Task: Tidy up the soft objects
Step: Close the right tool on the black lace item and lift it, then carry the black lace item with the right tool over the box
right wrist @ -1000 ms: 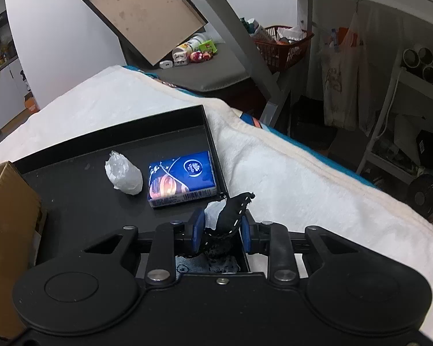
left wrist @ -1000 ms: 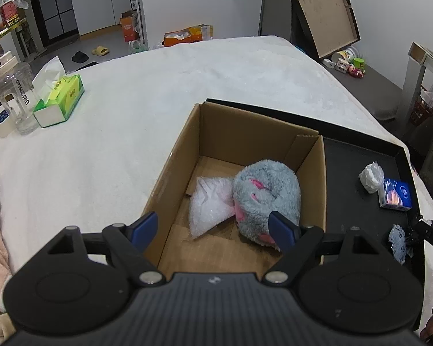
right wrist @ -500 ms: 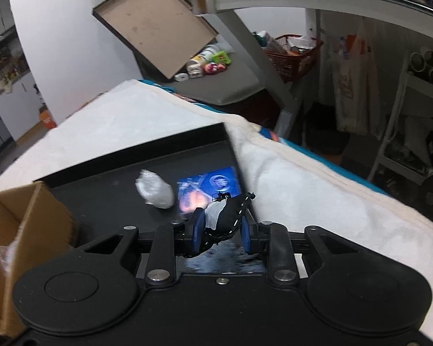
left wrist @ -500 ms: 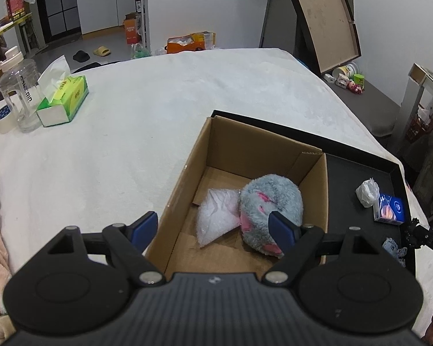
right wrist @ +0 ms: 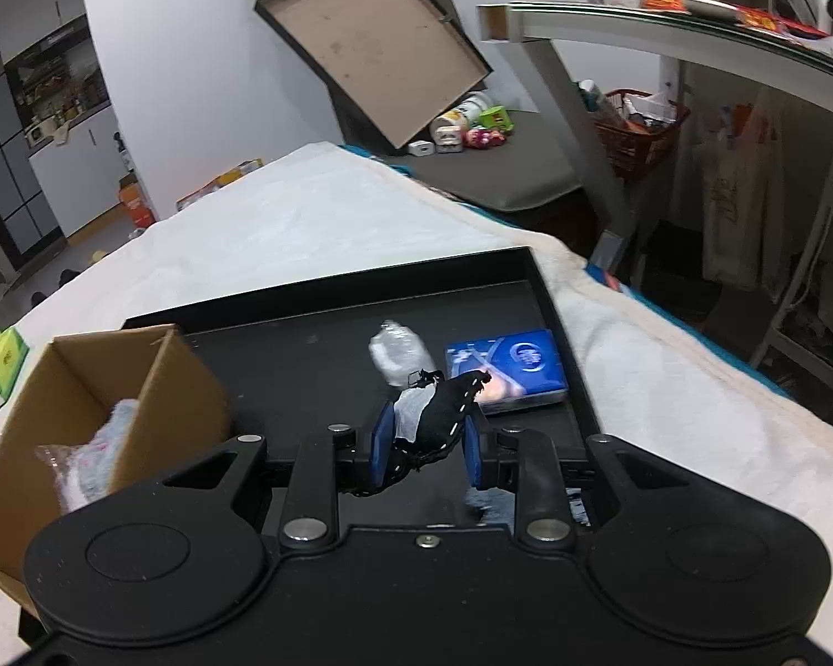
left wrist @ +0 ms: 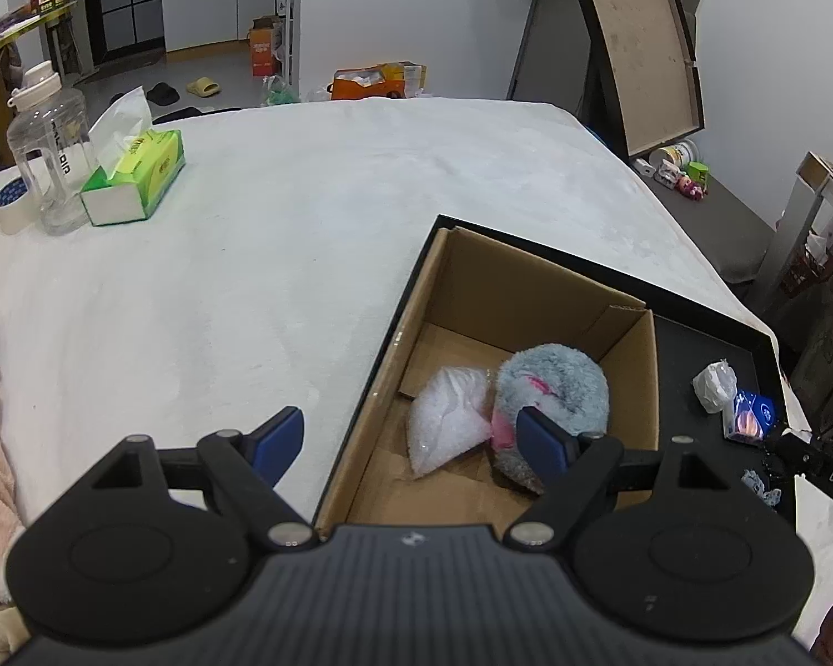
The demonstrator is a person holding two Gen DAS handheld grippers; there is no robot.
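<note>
The right gripper (right wrist: 426,435), clamping a black-and-white cloth scrap (right wrist: 436,413), is lifting clear of the black tray (right wrist: 316,344) toward the cardboard box (right wrist: 83,383); the left gripper (left wrist: 411,441) is hovering with its tongs apart.

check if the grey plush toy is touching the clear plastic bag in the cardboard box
Touching. The left wrist view shows the grey plush toy pressed against the clear plastic bag, no gap between them, in the cardboard box.

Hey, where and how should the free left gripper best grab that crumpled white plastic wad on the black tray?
Pinch the crumpled white wad across its narrow middle, coming straight down from above. It lies loose on the black tray, apart from the blue tissue pack, so there is likely finger room on both sides, and it should squash easily. The left gripper is open.
</note>
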